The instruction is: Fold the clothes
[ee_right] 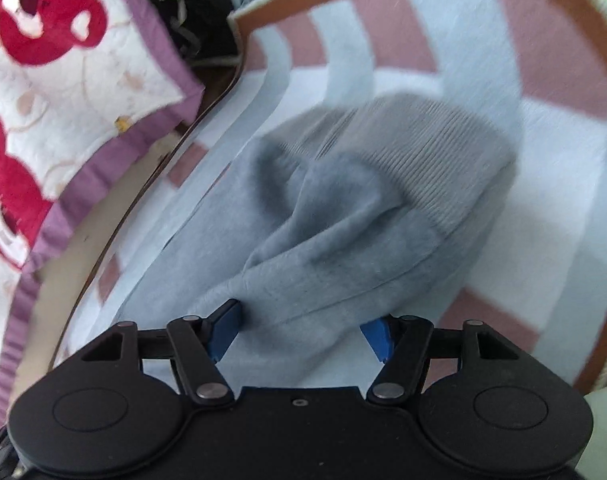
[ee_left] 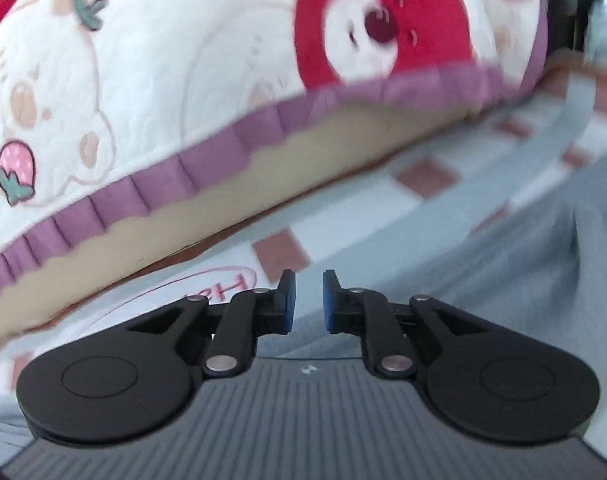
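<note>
Checked blanket [ee_right: 551, 152] under grey garment [ee_right: 343, 224], jaws apart.

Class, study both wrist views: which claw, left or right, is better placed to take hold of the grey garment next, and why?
The right claw. Its jaws are open with a fold of the grey garment bunched between them, ready to close. The left claw is nearly closed on nothing, facing the bear-print quilt.

The soft grey knit garment [ee_right: 343, 216] has a ribbed cuff; the white quilted blanket [ee_left: 151, 80] looks stitched and matt; matt black plastic fingers [ee_right: 223, 328] carry blue pads.
</note>
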The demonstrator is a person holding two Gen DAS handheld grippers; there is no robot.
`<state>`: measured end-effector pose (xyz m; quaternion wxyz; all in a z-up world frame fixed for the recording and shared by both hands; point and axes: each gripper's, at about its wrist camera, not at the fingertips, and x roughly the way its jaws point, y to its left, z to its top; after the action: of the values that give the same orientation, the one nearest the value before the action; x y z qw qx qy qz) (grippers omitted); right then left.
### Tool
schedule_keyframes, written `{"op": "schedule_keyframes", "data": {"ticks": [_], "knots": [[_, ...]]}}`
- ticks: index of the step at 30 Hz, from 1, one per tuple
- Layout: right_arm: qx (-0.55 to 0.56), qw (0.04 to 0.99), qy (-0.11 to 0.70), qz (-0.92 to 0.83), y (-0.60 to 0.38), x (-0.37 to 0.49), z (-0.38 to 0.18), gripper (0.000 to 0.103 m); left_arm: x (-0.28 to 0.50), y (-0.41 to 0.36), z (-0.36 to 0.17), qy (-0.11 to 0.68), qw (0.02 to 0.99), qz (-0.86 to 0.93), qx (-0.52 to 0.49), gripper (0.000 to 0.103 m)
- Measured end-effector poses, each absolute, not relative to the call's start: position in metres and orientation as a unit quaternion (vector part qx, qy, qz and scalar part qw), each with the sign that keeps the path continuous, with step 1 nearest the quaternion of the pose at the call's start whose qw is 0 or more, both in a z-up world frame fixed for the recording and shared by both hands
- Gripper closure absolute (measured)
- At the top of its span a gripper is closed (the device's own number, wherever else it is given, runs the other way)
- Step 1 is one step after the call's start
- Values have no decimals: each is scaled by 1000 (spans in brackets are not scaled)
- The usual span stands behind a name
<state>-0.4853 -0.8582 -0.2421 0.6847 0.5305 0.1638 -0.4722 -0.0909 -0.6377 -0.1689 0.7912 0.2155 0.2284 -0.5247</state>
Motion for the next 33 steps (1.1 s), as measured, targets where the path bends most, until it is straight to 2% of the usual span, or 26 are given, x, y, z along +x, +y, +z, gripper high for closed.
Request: {"op": "schedule_keyframes", "data": {"ticks": [2, 4, 9, 11, 12, 13, 14, 15, 16, 19, 22, 23, 24, 29, 32, 33], "knots": [[530, 678, 155, -486, -860, -491, -241, 33, -98, -628, -163, 252, 753, -584, 170, 79], [529, 670, 146, -500, -862, -497, -240, 33, -117, -626, -164, 254, 715, -625, 183, 60], [522, 660, 129, -524, -865, -499, -242, 29, -162, -639, -198, 243, 646, -663, 289, 50], [521, 646, 124, -543, -872, -495, -249, 27, -170, -647, -214, 236, 661, -632, 328, 50], [506, 653, 133, -547, -874, -491, -245, 34, -169, -649, -217, 233, 673, -620, 330, 50], [483, 667, 148, -548, -873, -486, -238, 55, -167, -652, -221, 231, 684, -607, 332, 56], [460, 680, 163, -547, -873, -480, -231, 57, -165, -654, -225, 229, 695, -595, 334, 61], [442, 691, 171, -546, -870, -479, -221, 63, -162, -655, -227, 225, 704, -583, 337, 73], [438, 698, 167, -542, -865, -484, -210, 65, -158, -655, -228, 220, 713, -571, 342, 80], [456, 702, 143, -529, -854, -513, -191, 63, -145, -656, -230, 213, 727, -555, 343, 80], [528, 692, 109, -481, -864, -533, -217, 62, -137, -657, -230, 222, 736, -548, 329, 78], [558, 682, 96, -464, -871, -536, -228, 66, -135, -657, -229, 227, 739, -547, 322, 78], [563, 680, 97, -460, -876, -534, -231, 84, -133, -656, -229, 231, 741, -545, 316, 77], [483, 730, 123, -468, -889, -512, -199, 86, -129, -636, -223, 224, 749, -531, 327, 76], [519, 711, 120, -459, -916, -515, -208, 86, -129, -613, -222, 216, 735, -543, 345, 73], [535, 701, 120, -457, -923, -517, -215, 86, -126, -605, -222, 218, 738, -536, 346, 68]]}}
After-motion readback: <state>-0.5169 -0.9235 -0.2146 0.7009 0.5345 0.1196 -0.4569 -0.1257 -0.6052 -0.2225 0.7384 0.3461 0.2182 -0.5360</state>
